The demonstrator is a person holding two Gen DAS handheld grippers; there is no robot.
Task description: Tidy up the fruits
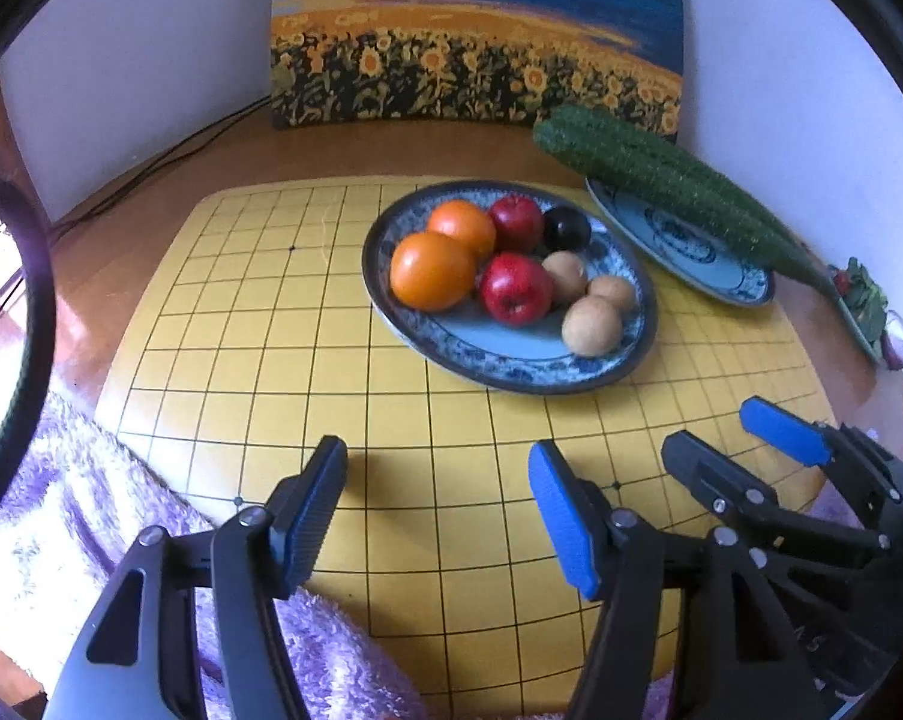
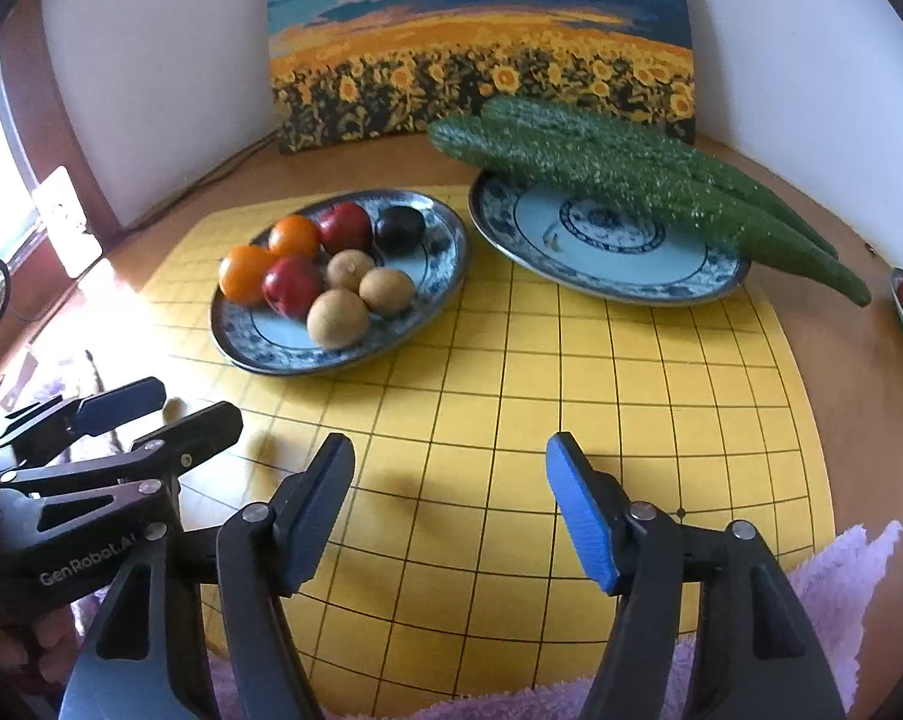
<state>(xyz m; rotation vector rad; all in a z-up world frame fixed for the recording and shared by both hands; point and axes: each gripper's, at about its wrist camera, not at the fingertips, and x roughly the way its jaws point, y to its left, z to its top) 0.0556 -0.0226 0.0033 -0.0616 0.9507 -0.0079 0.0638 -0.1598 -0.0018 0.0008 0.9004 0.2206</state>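
Observation:
A blue patterned plate (image 1: 499,363) (image 2: 259,354) on the yellow grid mat holds two oranges (image 1: 432,270) (image 2: 244,273), two red apples (image 1: 516,288) (image 2: 292,286), three brown kiwis (image 1: 591,325) (image 2: 337,319) and a dark plum (image 1: 566,229) (image 2: 399,229). A second blue plate (image 1: 709,276) (image 2: 601,240) behind it carries long green cucumbers (image 1: 667,180) (image 2: 631,174). My left gripper (image 1: 436,489) (image 2: 169,405) hovers open over the mat's near edge with nothing between its fingers. Just to its right my right gripper (image 2: 451,486) (image 1: 739,438) is open and holds nothing.
A sunflower painting (image 1: 475,36) leans on the white wall behind the plates. A purple fluffy cloth (image 1: 121,528) covers the near table edge. At the far right sits a dish of greens (image 1: 865,306). Cables (image 1: 169,162) run along the back left.

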